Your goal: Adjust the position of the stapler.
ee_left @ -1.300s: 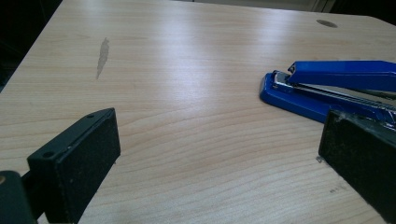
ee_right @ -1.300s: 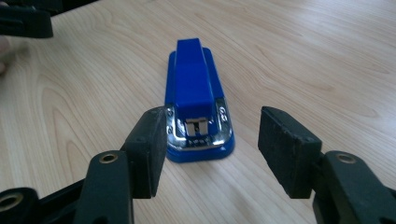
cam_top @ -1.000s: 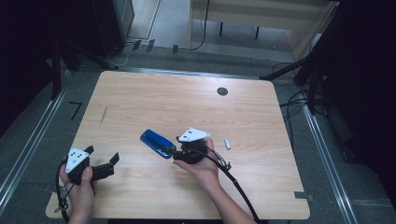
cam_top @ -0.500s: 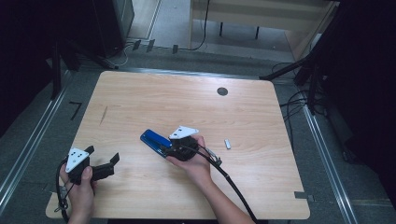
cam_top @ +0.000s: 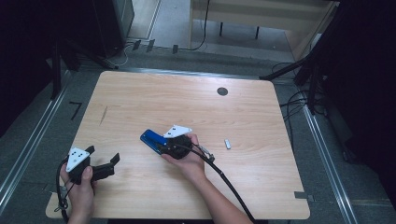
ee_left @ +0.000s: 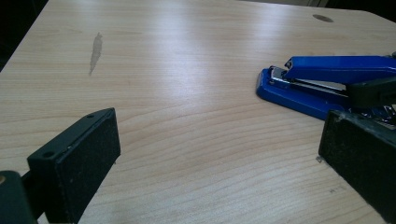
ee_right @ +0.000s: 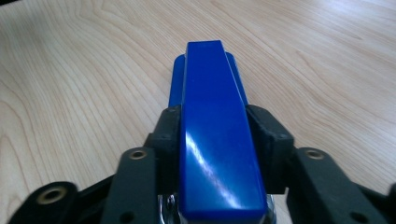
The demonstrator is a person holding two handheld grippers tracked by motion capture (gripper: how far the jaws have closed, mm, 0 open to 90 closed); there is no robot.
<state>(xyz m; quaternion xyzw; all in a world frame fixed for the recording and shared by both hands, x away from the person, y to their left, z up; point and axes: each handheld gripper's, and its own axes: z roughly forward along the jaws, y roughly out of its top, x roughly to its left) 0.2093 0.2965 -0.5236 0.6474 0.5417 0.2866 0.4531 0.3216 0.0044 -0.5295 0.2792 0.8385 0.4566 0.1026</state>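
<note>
The right gripper (ee_right: pixel 217 140) has just been closing, its black pads against the glossy blue stapler (ee_right: pixel 215 135) on the wooden table (cam_top: pixel 261 116); the left gripper (cam_top: pixel 100 163) stands wide, empty.

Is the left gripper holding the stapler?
No, the left gripper stands open over bare table, apart from the stapler.

Open left tongs (ee_left: pixel 219 168) face blue stapler (ee_left: pixel 322 84) on table (ee_left: pixel 187 70)
</note>
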